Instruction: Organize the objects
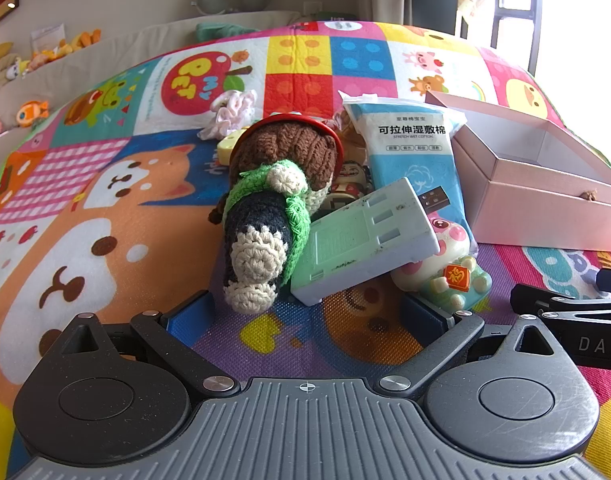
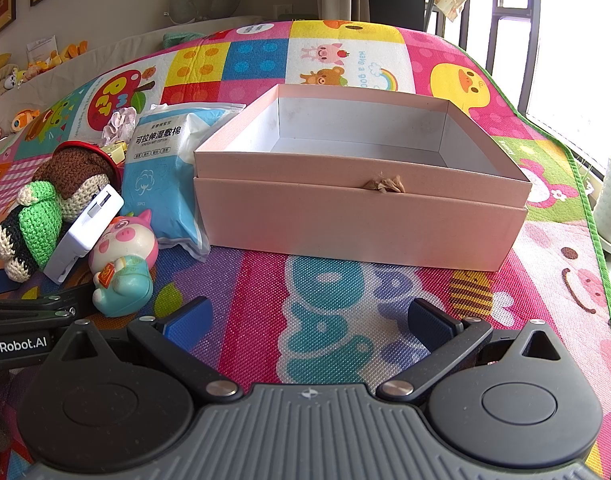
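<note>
Landmark: pink box [image 2: 361, 196], open-topped, stood on the patterned play mat [image 2: 345, 280]; its interior appeared bare white.
Box in left wrist view: cut off at the right edge, only one corner and part of its inside seen.
Pile: lay just left of the box, all items touching or overlapping.
Crocheted doll [image 1: 273, 204]: farthest from the box, on its side, face hidden.
Mint-green charger [image 1: 365, 240]: leaned on the doll, plug end toward the box.
Pig figurine [image 2: 123, 256]: half covered by the charger in the left view, whole in the right.
Cotton pad packet [image 2: 167, 176]: against the box's left wall.
Small figure behind the doll: mostly hidden, unidentifiable.
Left gripper [image 1: 307, 312]: fingers spread wide, holding nothing, before the pile.
Right gripper [image 2: 309, 320]: fingers spread wide, holding nothing, before the box's front wall.
</note>
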Demonstrator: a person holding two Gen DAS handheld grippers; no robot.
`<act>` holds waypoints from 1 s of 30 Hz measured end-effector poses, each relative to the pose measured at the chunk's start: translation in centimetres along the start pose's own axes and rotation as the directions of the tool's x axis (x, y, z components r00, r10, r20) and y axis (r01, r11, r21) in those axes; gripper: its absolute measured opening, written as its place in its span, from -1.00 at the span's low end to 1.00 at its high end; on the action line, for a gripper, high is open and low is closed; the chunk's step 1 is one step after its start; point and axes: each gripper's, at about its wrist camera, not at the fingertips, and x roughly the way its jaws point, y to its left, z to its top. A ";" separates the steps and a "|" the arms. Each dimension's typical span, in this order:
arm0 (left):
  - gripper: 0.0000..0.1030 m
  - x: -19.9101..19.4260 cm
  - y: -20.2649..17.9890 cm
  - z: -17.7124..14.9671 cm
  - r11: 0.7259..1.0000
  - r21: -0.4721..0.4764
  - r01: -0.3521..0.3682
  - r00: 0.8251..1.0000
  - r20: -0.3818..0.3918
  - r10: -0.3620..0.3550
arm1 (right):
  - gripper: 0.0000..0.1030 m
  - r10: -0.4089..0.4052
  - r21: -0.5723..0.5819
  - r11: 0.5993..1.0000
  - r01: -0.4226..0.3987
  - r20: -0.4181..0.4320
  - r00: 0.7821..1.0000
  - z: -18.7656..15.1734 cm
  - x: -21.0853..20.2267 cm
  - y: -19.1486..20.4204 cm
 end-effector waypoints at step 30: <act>0.98 0.0 -0.3 0.0 1.000 0.015 -0.012 1.000 0.000 0.012 | 1.00 0.000 0.000 1.000 0.000 0.000 1.000 0.0 0.0 0.0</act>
